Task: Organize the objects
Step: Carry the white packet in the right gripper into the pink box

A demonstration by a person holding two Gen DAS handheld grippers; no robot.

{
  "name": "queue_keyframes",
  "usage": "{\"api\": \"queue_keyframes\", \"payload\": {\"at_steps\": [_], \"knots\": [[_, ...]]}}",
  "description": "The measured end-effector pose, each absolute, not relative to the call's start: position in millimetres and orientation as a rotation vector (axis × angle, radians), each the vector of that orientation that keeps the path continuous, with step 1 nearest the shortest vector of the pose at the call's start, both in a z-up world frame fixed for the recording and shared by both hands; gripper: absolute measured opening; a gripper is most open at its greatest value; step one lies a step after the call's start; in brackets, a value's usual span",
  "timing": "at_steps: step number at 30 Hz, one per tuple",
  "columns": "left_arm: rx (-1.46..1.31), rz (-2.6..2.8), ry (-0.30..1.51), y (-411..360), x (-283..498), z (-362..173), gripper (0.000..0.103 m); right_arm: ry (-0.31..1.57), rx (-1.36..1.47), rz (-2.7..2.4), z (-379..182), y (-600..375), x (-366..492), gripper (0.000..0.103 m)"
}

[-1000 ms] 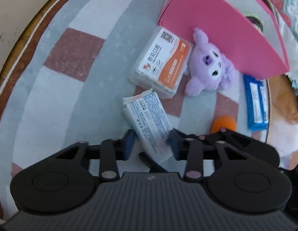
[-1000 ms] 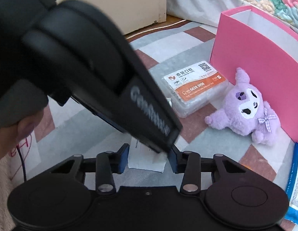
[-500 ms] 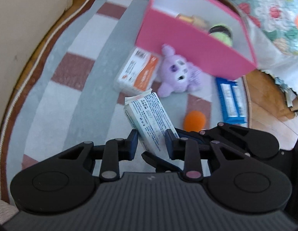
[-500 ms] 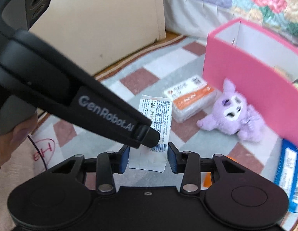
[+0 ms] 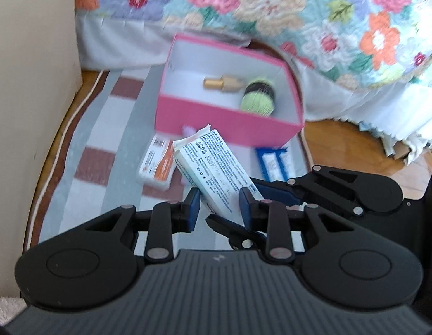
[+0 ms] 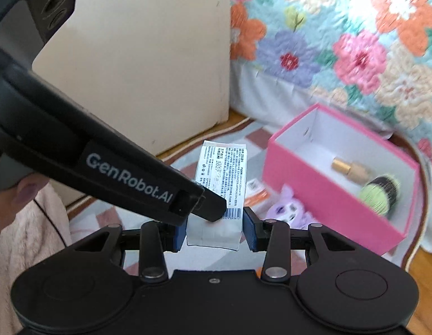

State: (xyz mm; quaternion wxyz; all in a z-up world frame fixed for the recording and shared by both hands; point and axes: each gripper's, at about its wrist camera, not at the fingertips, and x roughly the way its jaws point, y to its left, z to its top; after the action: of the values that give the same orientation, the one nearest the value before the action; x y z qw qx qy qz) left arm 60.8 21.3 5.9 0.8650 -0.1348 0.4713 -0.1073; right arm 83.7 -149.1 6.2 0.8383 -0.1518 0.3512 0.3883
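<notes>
A white tissue pack (image 5: 213, 167) with black print is held in the air between both grippers. My left gripper (image 5: 219, 206) is shut on its near end. My right gripper (image 6: 214, 229) is shut on the same pack (image 6: 220, 184) from the other side. The open pink box (image 5: 230, 128) stands on the rug ahead, holding a gold-capped bottle (image 5: 224, 83) and a green round brush (image 5: 258, 97). In the right wrist view the pink box (image 6: 327, 195) is at the right, with the purple plush toy (image 6: 285, 212) in front of it.
An orange-and-white packet box (image 5: 157, 164) and a blue packet (image 5: 274, 162) lie on the striped rug (image 5: 104, 139). A beige cabinet (image 6: 146, 69) stands left. A floral bedspread (image 5: 272, 14) hangs behind the box. Wooden floor (image 5: 341, 145) is at the right.
Both grippers have lifted the tissue pack off the rug and risen. The view has tilted up, so the inside of the pink box and the bedspread now show.
</notes>
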Motion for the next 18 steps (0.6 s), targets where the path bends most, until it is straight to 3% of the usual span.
{"api": "queue_keyframes", "payload": {"at_steps": [10,18], "knots": [[-0.257,-0.266,0.984,9,100,35,0.029,0.783,-0.22,0.773,32,-155,120,0.045],[-0.24,-0.305,1.009,-14,166,27,0.029,0.864,-0.068,0.644,21,-166,172,0.045]]}}
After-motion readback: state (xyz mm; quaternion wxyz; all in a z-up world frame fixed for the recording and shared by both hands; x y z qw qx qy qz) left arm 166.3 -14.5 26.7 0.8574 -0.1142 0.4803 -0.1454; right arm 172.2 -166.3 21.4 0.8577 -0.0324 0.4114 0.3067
